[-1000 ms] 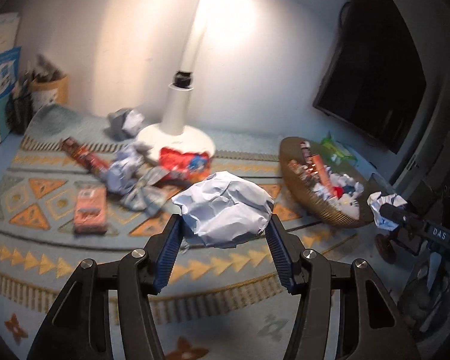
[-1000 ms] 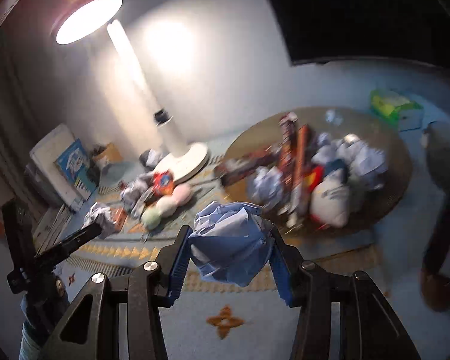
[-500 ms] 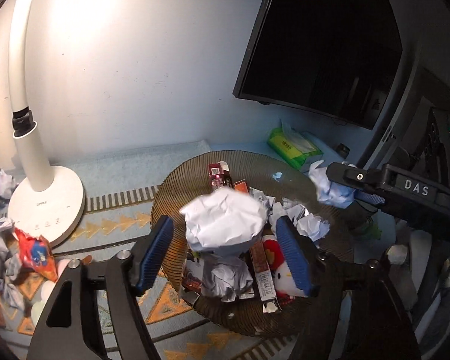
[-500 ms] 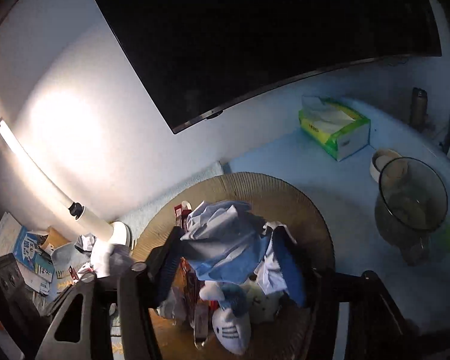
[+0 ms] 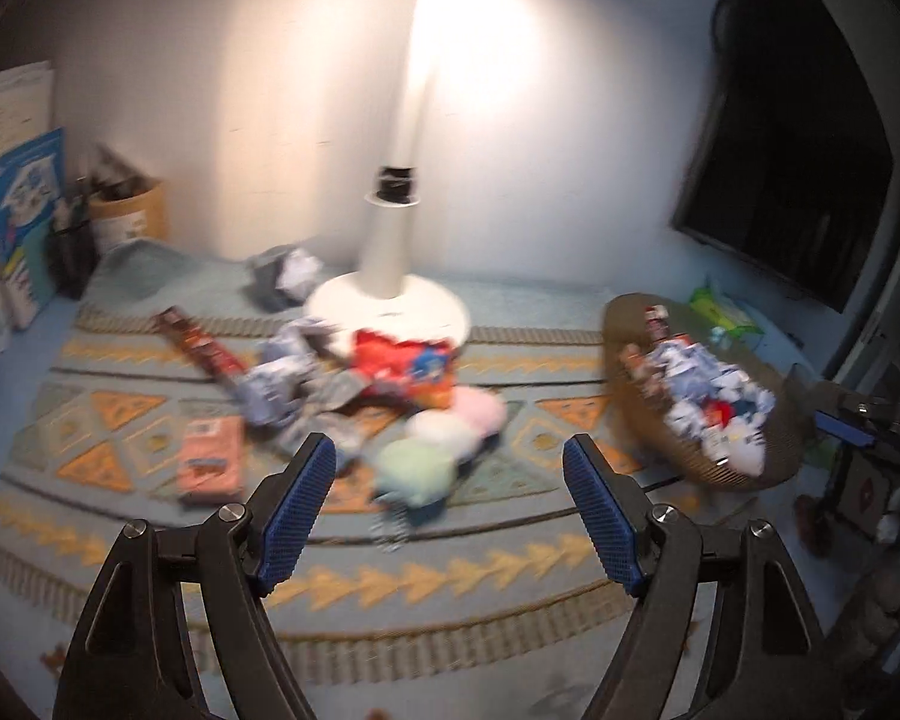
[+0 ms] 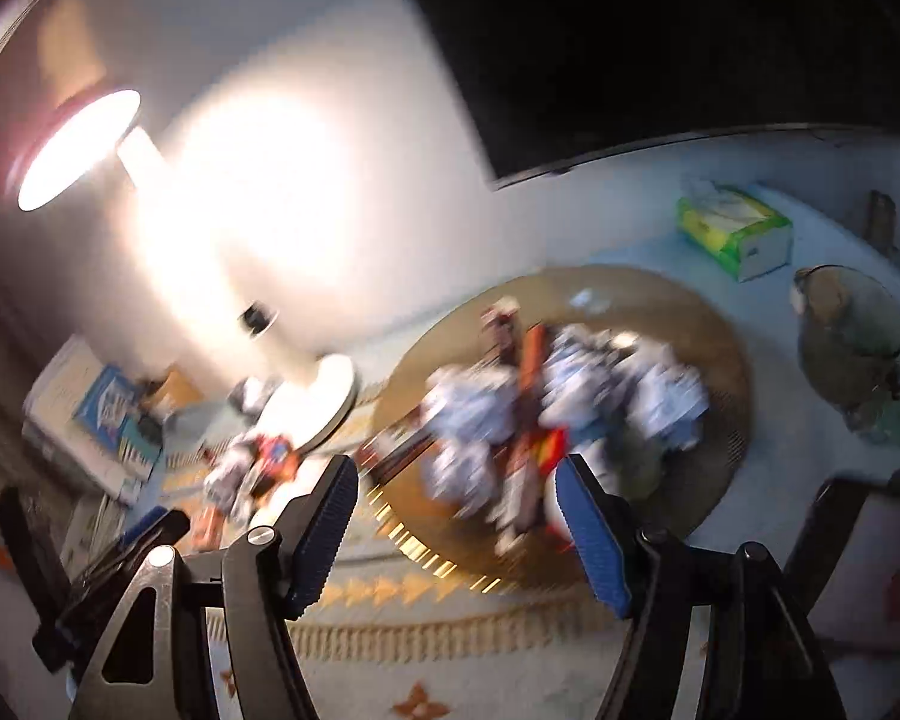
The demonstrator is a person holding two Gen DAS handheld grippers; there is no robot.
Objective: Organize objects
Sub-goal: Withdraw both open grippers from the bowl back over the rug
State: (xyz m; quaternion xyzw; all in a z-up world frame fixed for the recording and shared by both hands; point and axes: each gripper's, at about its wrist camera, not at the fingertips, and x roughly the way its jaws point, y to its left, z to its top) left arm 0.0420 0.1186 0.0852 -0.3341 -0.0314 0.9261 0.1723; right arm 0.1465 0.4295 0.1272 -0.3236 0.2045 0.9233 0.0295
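Note:
My left gripper is open and empty above the patterned mat. Ahead of it lie three pastel soft balls, a red snack bag, crumpled paper, a pink packet and a dark snack bar. The woven basket at the right is heaped with paper balls and wrappers. My right gripper is open and empty, above the near rim of the same basket. Both views are blurred by motion.
A white desk lamp stands at the back of the mat, lit. Books and a pen holder stand at the far left. A green tissue box and a glass jug sit right of the basket. A dark monitor hangs behind.
Both grippers let go of their paper balls over the basket and are now open and empty. The left one swung back left over the mat; the right one pulled back from the basket.

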